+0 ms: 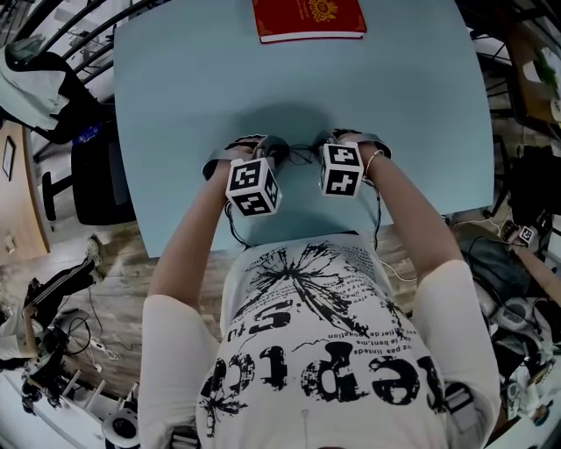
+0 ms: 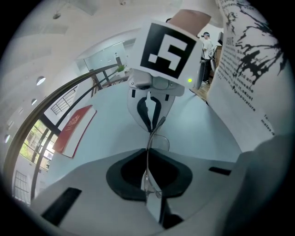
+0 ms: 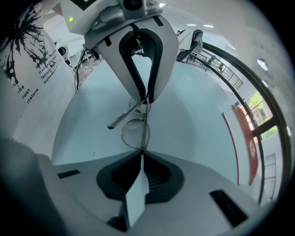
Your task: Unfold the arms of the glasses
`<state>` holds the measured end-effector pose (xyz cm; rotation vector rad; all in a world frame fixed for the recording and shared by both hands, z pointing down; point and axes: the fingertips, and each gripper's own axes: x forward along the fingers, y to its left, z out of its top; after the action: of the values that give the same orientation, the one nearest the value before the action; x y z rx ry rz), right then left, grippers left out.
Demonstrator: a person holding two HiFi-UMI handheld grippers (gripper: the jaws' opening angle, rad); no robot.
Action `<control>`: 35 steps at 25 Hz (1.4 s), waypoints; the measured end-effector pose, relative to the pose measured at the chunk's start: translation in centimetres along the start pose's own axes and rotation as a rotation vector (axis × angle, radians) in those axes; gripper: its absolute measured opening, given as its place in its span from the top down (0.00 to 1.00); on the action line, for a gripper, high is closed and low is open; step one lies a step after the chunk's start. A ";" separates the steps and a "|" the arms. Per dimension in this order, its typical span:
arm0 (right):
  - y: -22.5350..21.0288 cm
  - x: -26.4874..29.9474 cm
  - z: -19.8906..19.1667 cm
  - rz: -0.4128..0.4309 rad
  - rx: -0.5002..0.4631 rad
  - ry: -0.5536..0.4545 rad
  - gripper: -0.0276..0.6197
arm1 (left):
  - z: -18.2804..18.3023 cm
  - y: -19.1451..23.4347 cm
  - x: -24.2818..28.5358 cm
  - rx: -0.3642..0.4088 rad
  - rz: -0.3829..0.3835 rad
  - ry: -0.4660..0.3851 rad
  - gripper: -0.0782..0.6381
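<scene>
The thin wire-rimmed glasses (image 1: pixel 300 156) hang between my two grippers above the pale blue table (image 1: pixel 193 88). My left gripper (image 2: pixel 146 156) is shut on one end of the frame, and a clear lens (image 2: pixel 147 182) shows edge-on between its pads. My right gripper (image 3: pixel 142 154) is shut on the other end, next to a round lens (image 3: pixel 135 133). One arm (image 3: pixel 122 117) sticks out sideways to the left, partly swung away from the frame. Each gripper faces the other: the right gripper (image 2: pixel 152 131) and the left gripper (image 3: pixel 146 99) both pinch the glasses. In the head view the left gripper (image 1: pixel 279 160) and the right gripper (image 1: pixel 320 158) are close together, tips down.
A red book (image 1: pixel 308 17) lies at the table's far edge, well away from the grippers. The person's arms and printed white shirt (image 1: pixel 333 351) fill the near side. Railings, a dark chair (image 1: pixel 96 175) and cables lie beyond the table edges.
</scene>
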<state>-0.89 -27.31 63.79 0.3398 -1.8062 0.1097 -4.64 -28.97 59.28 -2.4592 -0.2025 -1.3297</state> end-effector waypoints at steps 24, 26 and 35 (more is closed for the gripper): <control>-0.2 0.2 0.0 0.012 0.026 0.041 0.90 | -5.3 0.6 -6.2 -0.463 0.200 -0.164 0.85; -0.3 -0.1 0.2 0.008 0.055 0.021 0.88 | -5.1 0.5 -6.1 -0.464 0.207 -0.172 0.85; -0.2 -1.6 4.7 0.029 0.044 -0.074 0.73 | -5.0 0.3 -6.0 -0.468 0.204 -0.195 0.85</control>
<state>-4.84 -28.43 60.97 0.3531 -1.8847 0.1589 -11.80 -30.86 56.71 -2.8980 0.3461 -1.1488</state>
